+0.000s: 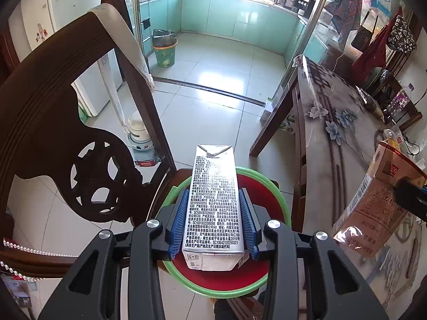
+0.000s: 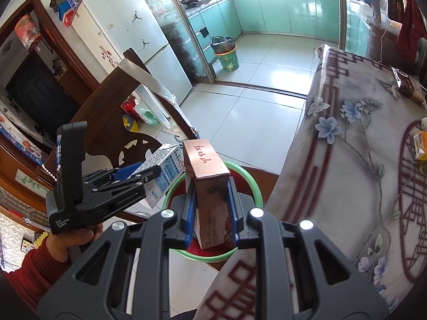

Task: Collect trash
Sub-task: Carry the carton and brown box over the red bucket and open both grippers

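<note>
Left gripper point(image 1: 213, 213): black frame nearest the lens, blue ribbed pads point(image 1: 180, 213) clamped on both long sides of a white milk carton point(image 1: 213, 202). The carton lies lengthwise between the jaws, printed text panel facing up, folded top pointing away from the tongs. Directly beneath it sits a red bin with a green rim point(image 1: 283, 202); whether the carton touches the bin cannot be told.

Right gripper point(image 2: 210, 213): blue pads pressed against the two flanks of a copper-brown carton box point(image 2: 210, 186), held upright with its handwritten end face tilted away from the tongs. The same red bin with green rim point(image 2: 252, 184) lies under and just beyond the fingertips.

In the right wrist view the left gripper point(image 2: 141, 172) appears to the left of these tongs, gripped by a hand point(image 2: 74, 240) in a red sleeve point(image 2: 29, 274), its milk carton point(image 2: 165, 170) close beside the brown box, above the bin's left rim.

Surroundings: dark carved wooden chair point(image 1: 53, 133) left of the tongs; table with floral cloth point(image 2: 360, 160) to the right; green waste bucket point(image 1: 165, 50) well ahead on the tiled floor
</note>
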